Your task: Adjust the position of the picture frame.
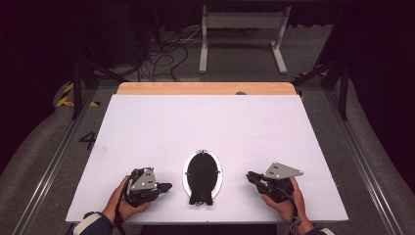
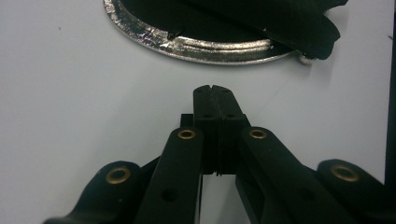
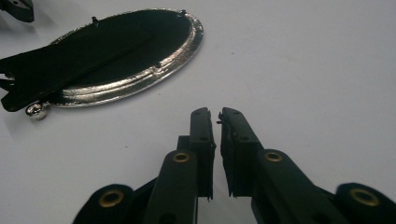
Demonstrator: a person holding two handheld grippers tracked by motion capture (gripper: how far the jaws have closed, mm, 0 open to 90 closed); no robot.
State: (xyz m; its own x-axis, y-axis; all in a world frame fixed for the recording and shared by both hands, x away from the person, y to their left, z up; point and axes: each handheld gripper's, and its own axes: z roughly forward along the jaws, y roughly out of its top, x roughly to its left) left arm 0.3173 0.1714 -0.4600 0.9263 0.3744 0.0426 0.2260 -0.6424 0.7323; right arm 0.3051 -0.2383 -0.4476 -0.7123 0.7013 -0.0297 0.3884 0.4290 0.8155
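Observation:
An oval frame (image 1: 202,174) with a silver rim lies face down near the front edge of the white table (image 1: 205,122), its black back and fold-out stand (image 3: 70,56) facing up. My left gripper (image 1: 169,186) lies to its left, pointing at it, jaws shut with nothing between them; in the left gripper view the tips (image 2: 215,87) stop short of the rim (image 2: 215,49). My right gripper (image 1: 249,175) lies to the frame's right, jaws all but together with a thin slit and nothing in it (image 3: 214,112); the frame (image 3: 130,88) lies ahead to its left.
A wooden strip (image 1: 205,88) runs along the table's far edge. Beyond it on the floor stand a white metal stand (image 1: 242,22) and loose cables (image 1: 166,54). Bare white tabletop stretches behind the frame and to both sides.

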